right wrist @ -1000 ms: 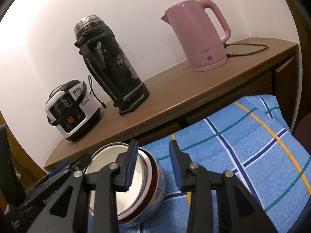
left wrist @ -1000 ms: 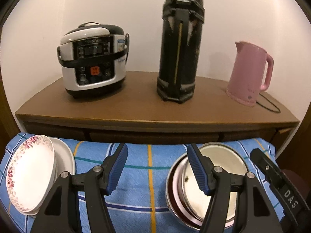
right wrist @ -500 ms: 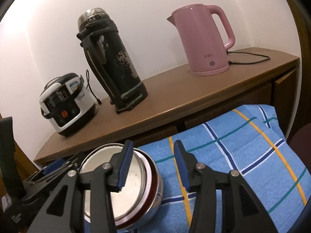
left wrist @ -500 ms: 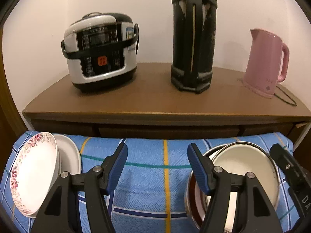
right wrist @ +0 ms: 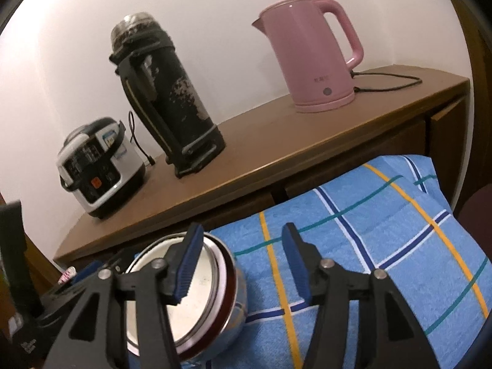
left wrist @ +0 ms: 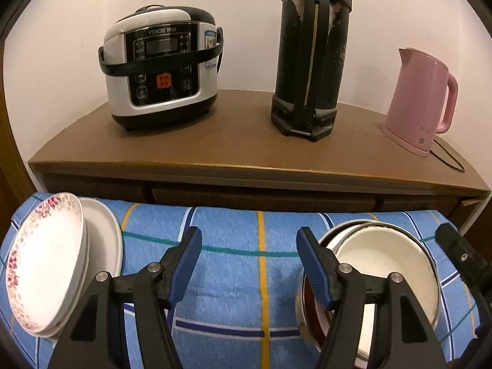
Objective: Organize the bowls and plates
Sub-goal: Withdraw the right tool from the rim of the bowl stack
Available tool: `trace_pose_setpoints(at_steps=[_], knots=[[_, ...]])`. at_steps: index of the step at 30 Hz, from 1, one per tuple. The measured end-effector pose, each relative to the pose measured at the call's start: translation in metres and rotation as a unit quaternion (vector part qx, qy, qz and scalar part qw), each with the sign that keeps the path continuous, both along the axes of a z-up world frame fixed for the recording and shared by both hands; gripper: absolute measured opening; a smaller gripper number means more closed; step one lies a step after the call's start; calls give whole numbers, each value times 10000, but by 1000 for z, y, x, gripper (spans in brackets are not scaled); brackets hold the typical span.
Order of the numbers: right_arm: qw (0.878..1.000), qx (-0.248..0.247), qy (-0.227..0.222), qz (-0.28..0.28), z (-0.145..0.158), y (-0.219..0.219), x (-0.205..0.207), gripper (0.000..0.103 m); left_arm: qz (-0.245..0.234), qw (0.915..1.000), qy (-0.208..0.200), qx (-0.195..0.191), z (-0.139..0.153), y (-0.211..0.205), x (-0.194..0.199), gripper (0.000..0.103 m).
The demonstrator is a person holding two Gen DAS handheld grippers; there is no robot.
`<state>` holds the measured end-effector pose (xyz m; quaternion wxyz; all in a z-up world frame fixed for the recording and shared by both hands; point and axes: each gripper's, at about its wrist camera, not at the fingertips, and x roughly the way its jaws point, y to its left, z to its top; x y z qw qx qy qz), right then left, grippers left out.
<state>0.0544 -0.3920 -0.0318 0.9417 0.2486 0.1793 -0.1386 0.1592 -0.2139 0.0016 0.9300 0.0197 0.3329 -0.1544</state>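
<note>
The right tongs (right wrist: 243, 261) have just been opening and nothing is gripped; the nested bowls (right wrist: 196, 295) are seen at the lower left of that frame, with the left pad over their rim. The left tongs (left wrist: 249, 264) are held wide apart over bare blue checked cloth (left wrist: 233, 276), empty. The stacked plates (left wrist: 46, 261) are seen at that frame's lower left, the bowls (left wrist: 384, 264) at its lower right, below the wooden desk (left wrist: 246, 150).
</note>
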Motion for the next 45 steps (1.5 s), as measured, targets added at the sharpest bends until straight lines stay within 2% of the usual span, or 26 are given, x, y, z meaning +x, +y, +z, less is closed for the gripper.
trace_pose_setpoints(at_steps=[2, 4, 19, 21, 28, 32, 35, 42, 45], knots=[[9999, -44, -119, -44, 3, 1, -6, 66, -6, 10000, -17, -33, 1, 2, -2, 66], [9998, -96, -191, -29, 5, 4, -8, 72, -48, 10000, -50, -66, 3, 2, -6, 66], [9993, -87, -307, 216, 12, 15, -25, 77, -167, 9995, -218, -181, 10, 5, -19, 67], [9993, -129, -291, 207, 13, 17, -25, 77, -191, 9993, -255, -197, 10, 5, -20, 73], [9990, -260, -347, 139, 17, 20, -27, 85, -190, 9990, -339, -204, 11, 5, -24, 77], [9994, -220, -248, -44, 15, 14, -27, 85, -214, 9990, -351, -153, 11, 3, -25, 77], [9998, -71, -183, 69, 12, 11, -24, 86, -212, 9990, -367, -134, 11, 3, -26, 77], [9989, -372, -292, -3, 17, 19, -28, 84, -234, 9991, -337, -122, 10, 2, -25, 78], [9991, -305, -298, -3, 14, 18, -26, 84, -261, 9989, -382, -97, 11, 1, -27, 78]])
